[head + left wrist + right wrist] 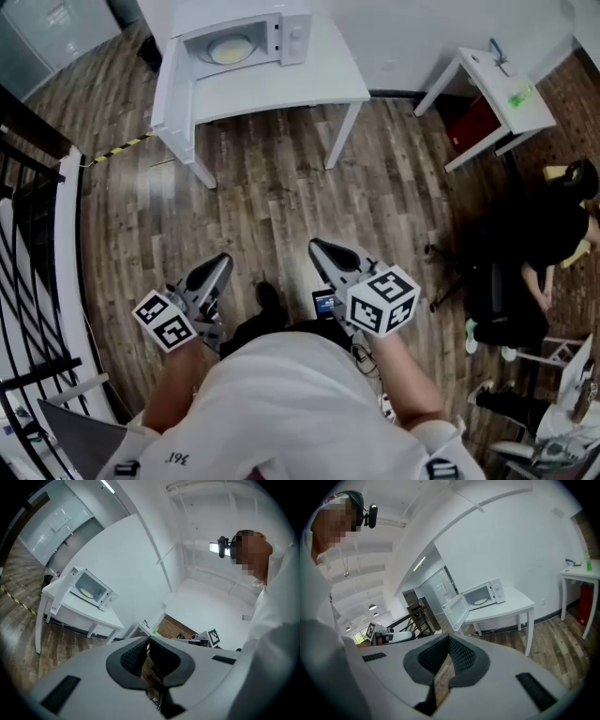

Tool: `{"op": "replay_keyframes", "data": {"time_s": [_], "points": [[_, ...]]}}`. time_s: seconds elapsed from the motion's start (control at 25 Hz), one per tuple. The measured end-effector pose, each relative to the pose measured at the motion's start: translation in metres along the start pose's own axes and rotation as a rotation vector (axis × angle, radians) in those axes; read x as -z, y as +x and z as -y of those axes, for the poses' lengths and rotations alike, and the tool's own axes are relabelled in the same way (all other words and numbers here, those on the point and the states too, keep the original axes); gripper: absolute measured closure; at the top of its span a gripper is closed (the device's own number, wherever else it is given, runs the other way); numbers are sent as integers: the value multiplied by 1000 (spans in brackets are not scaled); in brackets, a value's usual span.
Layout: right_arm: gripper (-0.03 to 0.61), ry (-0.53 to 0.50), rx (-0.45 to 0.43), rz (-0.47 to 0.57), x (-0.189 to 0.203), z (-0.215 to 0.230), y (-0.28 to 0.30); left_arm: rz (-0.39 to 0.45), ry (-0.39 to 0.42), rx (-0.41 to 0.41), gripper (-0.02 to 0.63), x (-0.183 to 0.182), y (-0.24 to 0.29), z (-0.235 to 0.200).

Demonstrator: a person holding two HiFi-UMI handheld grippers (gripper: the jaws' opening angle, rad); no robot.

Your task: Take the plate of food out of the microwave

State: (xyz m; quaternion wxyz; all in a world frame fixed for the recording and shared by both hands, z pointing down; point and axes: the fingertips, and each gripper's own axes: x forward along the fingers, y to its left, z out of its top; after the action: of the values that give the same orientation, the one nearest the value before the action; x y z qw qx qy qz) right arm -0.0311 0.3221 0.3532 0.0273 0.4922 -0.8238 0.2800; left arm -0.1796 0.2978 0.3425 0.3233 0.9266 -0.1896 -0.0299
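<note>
Inside open microwave [294, 37], plate [230, 49] lies flat; left gripper [222, 260], right gripper [318, 247]: jaws together, empty.

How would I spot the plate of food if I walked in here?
Look at the larger white table against the wall; a white microwave stands on it with its door hanging open. The plate lies inside, a pale round dish with yellowish food, the only thing in there.

A small white surface [487, 82] bearing a green bottle [518, 95] stands on plank flooring [281, 192]; a black railing [33, 127] lines the left.
</note>
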Motion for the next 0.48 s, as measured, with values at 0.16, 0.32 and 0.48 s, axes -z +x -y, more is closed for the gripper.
{"op": "replay_keyframes", "data": {"time_s": [0.16,0.32,0.48], "points": [[577,-1,42,9,-13,3,27,-16,11,33,610,-24,7,-32],[577,1,84,9,-23,14,40,-26,3,58,611,-35,20,-51],[577,9,77,12,-31,31,55,-33,4,48,610,-41,34,-62]]}}
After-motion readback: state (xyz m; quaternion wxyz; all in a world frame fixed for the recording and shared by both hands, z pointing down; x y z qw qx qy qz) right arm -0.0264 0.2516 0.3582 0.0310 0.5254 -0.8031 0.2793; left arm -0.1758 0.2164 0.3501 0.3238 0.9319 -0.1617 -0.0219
